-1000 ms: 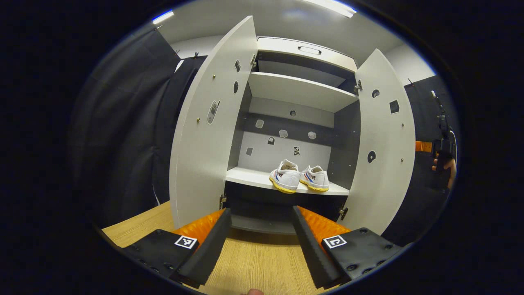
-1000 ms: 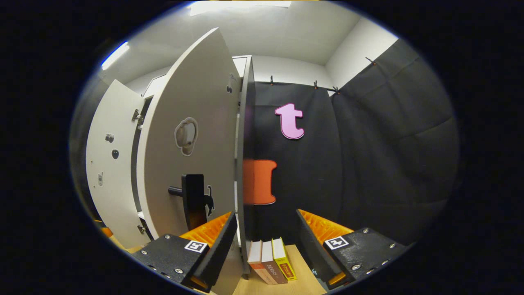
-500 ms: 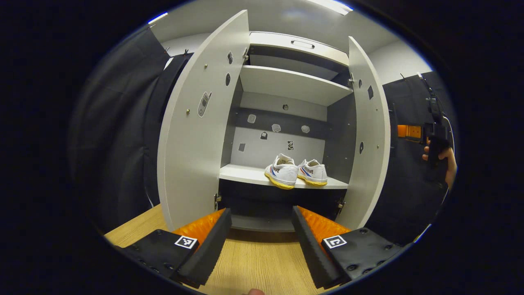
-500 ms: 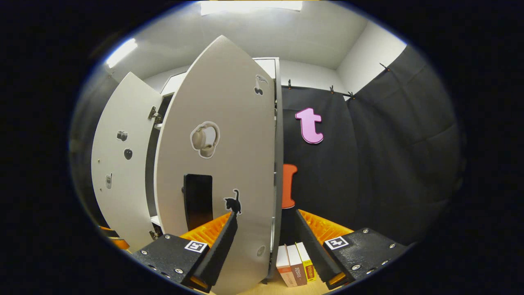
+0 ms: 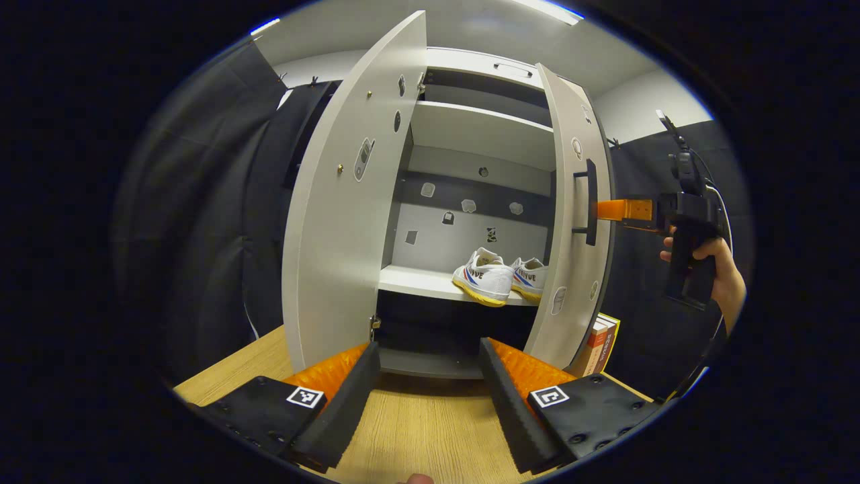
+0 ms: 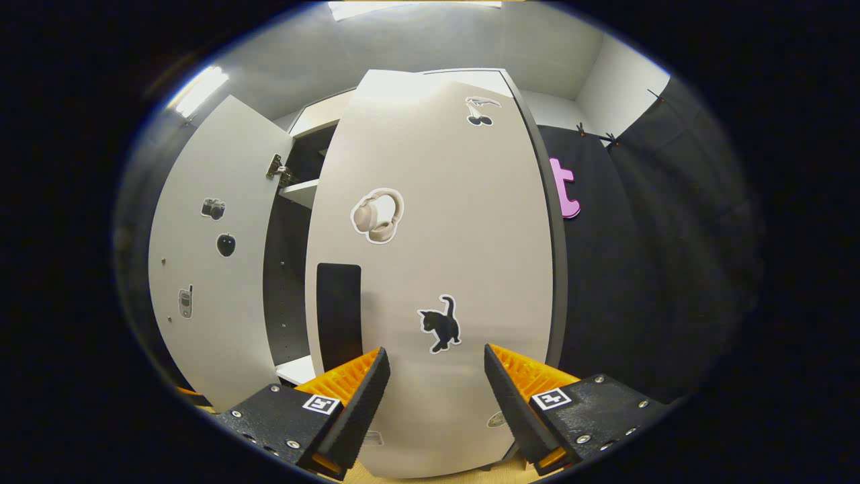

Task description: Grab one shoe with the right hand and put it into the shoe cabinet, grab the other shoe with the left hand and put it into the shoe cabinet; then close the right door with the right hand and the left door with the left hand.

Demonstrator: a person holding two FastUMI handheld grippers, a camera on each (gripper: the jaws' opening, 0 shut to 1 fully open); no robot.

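In the left gripper view, the two white sneakers are sitting side by side on the middle shelf of the shoe cabinet, toes pointing outward, the nearer one showing a yellow sole edge. The left door is standing wide open, while the right door is angled partway across the opening and hiding part of the farther sneaker. The left claw is hanging over the wooden tabletop in front of the cabinet, its fingers spread apart and holding nothing. Farther right in that view, a hand is gripping the right claw, whose tip is lying just beside the black door handle; whether it is touching the door cannot be told. In the right gripper view, the right claw is facing the outer face of the right door, fingers spread wide with nothing between them, near a cat sticker. A few books are standing beside the cabinet's right side.
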